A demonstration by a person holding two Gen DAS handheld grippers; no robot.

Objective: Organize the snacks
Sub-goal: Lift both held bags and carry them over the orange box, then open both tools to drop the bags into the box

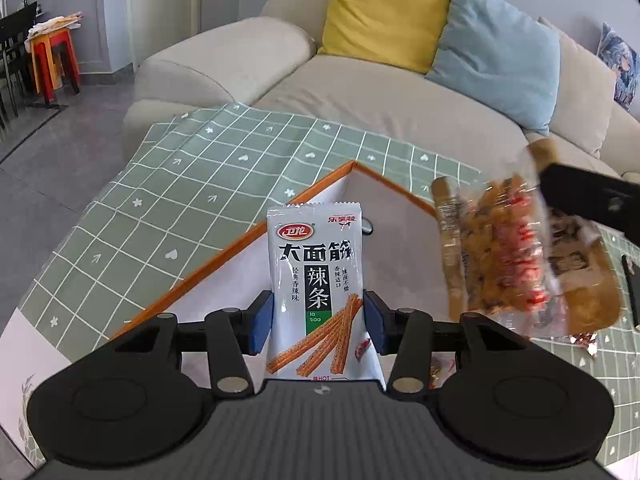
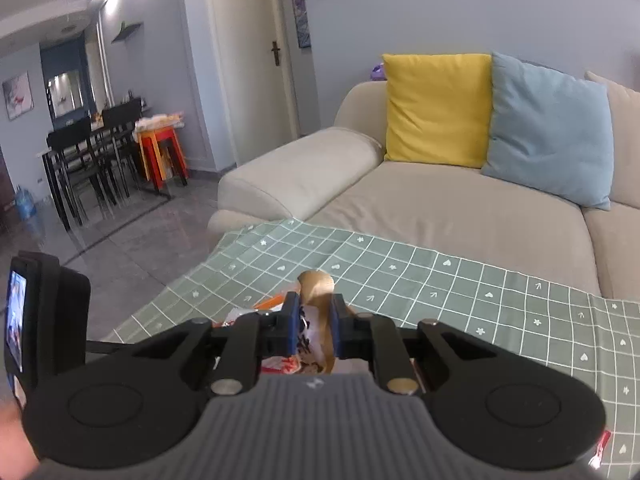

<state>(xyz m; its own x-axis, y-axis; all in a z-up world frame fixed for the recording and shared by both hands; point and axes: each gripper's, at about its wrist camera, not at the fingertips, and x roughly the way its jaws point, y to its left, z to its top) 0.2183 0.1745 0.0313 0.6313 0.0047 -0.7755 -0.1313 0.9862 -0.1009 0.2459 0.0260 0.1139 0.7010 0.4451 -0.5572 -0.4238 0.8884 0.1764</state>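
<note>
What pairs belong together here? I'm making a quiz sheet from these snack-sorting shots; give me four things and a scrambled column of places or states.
Column 1:
1. white spicy-strip packet
2. clear snack bag
3. orange-edged box
4. yellow cushion

Column 2:
A. on the sofa
B. on the green checked cloth
C. held by the right gripper
D. between the left gripper's fingers

Pairs: 1-D, 2-C, 3-B, 4-A

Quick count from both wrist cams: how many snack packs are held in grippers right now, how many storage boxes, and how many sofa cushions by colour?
Snack packs held: 2, the white latiao packet in the left gripper and the clear snack bag in the right gripper
Orange-rimmed box: 1
Yellow cushion: 1
Light blue cushion: 1
Patterned cushion: 1
Total: 6
</note>
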